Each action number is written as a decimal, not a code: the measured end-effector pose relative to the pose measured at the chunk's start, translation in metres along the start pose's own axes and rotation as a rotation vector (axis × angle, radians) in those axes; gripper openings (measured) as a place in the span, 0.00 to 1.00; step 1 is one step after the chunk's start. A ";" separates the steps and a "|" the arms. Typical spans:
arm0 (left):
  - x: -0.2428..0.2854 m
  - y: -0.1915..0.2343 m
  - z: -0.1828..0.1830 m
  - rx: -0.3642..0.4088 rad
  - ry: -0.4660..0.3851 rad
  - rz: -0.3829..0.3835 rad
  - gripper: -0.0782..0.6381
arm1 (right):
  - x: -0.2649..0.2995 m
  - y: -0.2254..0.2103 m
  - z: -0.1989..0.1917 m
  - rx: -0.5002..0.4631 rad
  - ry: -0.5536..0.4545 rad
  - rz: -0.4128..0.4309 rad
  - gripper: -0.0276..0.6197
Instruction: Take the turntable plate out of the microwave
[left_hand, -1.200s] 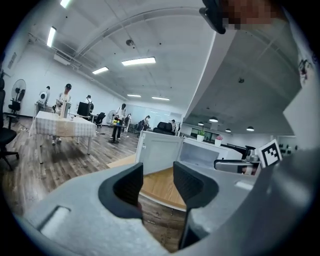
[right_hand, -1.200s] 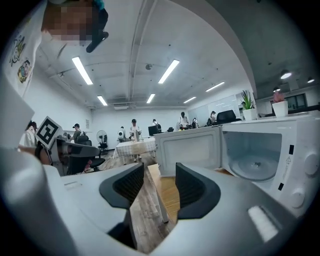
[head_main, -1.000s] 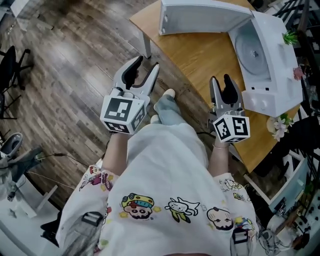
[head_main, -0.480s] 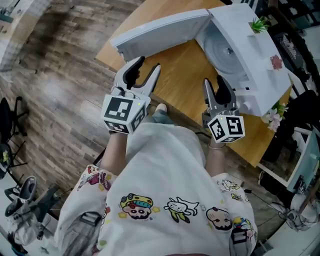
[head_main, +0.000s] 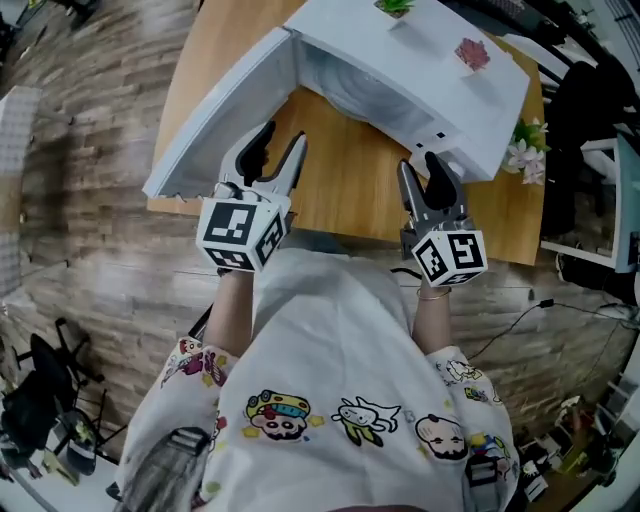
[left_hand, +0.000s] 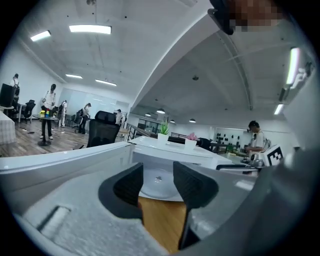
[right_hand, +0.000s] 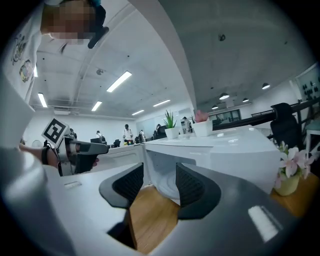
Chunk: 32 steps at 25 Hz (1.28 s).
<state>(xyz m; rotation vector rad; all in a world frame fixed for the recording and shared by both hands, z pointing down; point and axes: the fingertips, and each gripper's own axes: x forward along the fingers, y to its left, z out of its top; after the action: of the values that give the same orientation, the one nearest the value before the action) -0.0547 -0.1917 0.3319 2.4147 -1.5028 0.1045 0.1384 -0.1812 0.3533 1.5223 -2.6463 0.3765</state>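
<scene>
The white microwave (head_main: 440, 85) stands on the wooden table (head_main: 350, 190) with its door (head_main: 215, 125) swung open to the left. In the left gripper view the round glass turntable plate (left_hand: 159, 189) lies flat inside the cavity, straight ahead. My left gripper (head_main: 272, 152) is open over the table's near edge, just in front of the door, with nothing between its jaws. To its right my right gripper (head_main: 424, 172) is also open and empty, close to the microwave's front right corner. Both point at the cavity. Neither touches the plate.
A small green plant (head_main: 393, 6) and a pink flower pot (head_main: 472, 52) sit on top of the microwave. A vase of pale flowers (head_main: 522, 155) stands on the table at the right. People stand far off (left_hand: 49, 107) in the room.
The person has turned to face the microwave, which now lies straight ahead instead of up to the right. Both grippers have come over the table edge toward it, still open.
</scene>
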 end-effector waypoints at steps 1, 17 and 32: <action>0.008 -0.002 0.000 0.003 0.012 -0.027 0.37 | -0.004 -0.004 0.000 0.007 -0.004 -0.029 0.35; 0.069 -0.007 -0.015 0.024 0.140 -0.250 0.37 | -0.005 -0.018 -0.011 0.065 0.006 -0.244 0.35; 0.085 -0.011 -0.044 -0.055 0.189 -0.279 0.37 | -0.004 -0.018 -0.020 0.065 0.023 -0.248 0.34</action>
<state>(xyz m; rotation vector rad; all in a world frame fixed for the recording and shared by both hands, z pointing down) -0.0018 -0.2483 0.3902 2.4642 -1.0649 0.2210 0.1548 -0.1814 0.3755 1.8267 -2.4096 0.4613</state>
